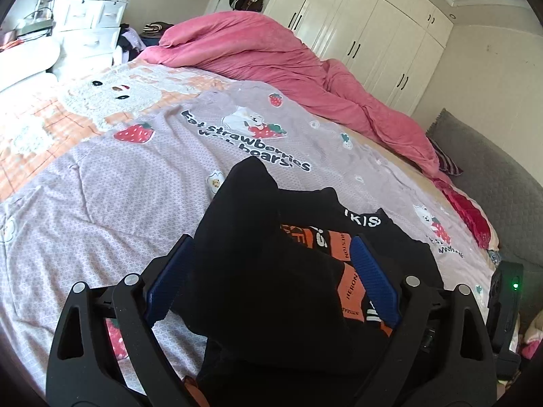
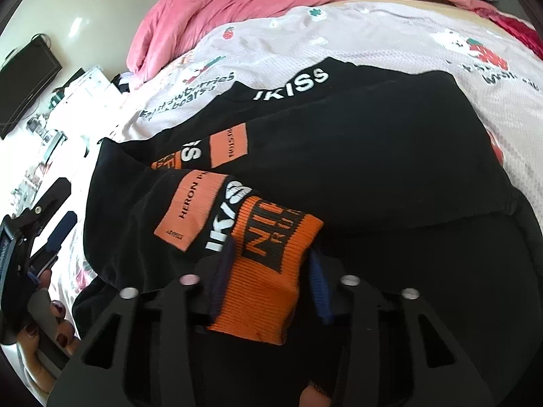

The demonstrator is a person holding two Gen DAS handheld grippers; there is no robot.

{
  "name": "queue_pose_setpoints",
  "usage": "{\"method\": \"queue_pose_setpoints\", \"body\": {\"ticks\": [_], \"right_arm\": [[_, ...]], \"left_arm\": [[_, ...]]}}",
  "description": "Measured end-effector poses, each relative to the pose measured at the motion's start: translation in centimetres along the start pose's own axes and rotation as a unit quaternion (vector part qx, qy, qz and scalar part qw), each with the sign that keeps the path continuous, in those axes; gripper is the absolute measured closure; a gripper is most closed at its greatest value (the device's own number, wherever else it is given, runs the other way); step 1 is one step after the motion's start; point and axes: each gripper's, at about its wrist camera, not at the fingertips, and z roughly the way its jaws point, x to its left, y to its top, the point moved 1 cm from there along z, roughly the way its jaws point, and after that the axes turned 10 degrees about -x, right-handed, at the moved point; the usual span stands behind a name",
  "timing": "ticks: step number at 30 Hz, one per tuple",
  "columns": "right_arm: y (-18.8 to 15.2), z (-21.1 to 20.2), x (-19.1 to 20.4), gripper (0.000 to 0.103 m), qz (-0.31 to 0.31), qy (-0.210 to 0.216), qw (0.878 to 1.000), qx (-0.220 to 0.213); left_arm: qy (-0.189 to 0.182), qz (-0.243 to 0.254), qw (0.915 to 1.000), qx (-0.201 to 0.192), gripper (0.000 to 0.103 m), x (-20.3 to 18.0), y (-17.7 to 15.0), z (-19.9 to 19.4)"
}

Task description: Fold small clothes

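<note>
A black garment (image 1: 271, 271) with orange patches and white "IKISS" lettering lies bunched on the bed. In the left wrist view my left gripper (image 1: 271, 264) stands wide open, its blue pads (image 1: 373, 278) on either side of a black fold of it. In the right wrist view the same garment (image 2: 339, 169) fills the middle. My right gripper (image 2: 269, 261) has its blue pads (image 2: 319, 281) close against the orange ribbed cuff (image 2: 271, 264), which lies between them. The left gripper (image 2: 51, 234) shows at the left edge of that view.
The lilac strawberry-print bedsheet (image 1: 118, 186) covers the bed. A pink duvet (image 1: 271, 54) is heaped at the far side. White drawers (image 1: 88, 27) stand far left, a white wardrobe (image 1: 373, 23) behind, a grey cushion (image 1: 492, 176) at right.
</note>
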Motion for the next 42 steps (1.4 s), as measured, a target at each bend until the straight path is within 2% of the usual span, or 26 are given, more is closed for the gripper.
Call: {"method": "queue_pose_setpoints", "body": {"ticks": [1,3,9,15,21,29,42], "right_arm": [[0.0,-0.1,0.2,0.086,-0.005,0.003,1.0,0.0],[0.2,-0.5,0.6,0.092,-0.02,0.005,1.0,-0.007],[2.2,-2.1,1.8,0.094,-0.053,0.02,0.998,-0.037],[5.6,-4.3,2.9,0.095,-0.089,0.033,0.992,-0.087],[9.3,-6.2,1.8,0.096,-0.097,0.014,0.985,-0.143],[11.1,-6.4,-1.6,0.096,-0.082,-0.02,0.983,-0.16],[9.6,-5.7,-4.9,0.096,-0.055,-0.047,0.986,-0.149]], "left_arm": [[0.0,0.001,1.0,-0.001,0.018,0.0,0.0,0.0],[0.001,0.001,1.0,-0.002,0.018,0.0,0.0,0.0],[0.004,-0.004,1.0,-0.002,0.018,0.2,0.0,0.0],[0.015,-0.005,0.9999,-0.006,0.018,0.5,0.1,0.0],[0.023,-0.005,0.9997,-0.006,0.018,0.8,0.1,0.1],[0.024,0.005,0.9997,-0.002,0.018,0.3,0.0,0.5],[0.017,0.042,0.9988,0.021,0.018,-1.5,-0.6,1.8]]}}
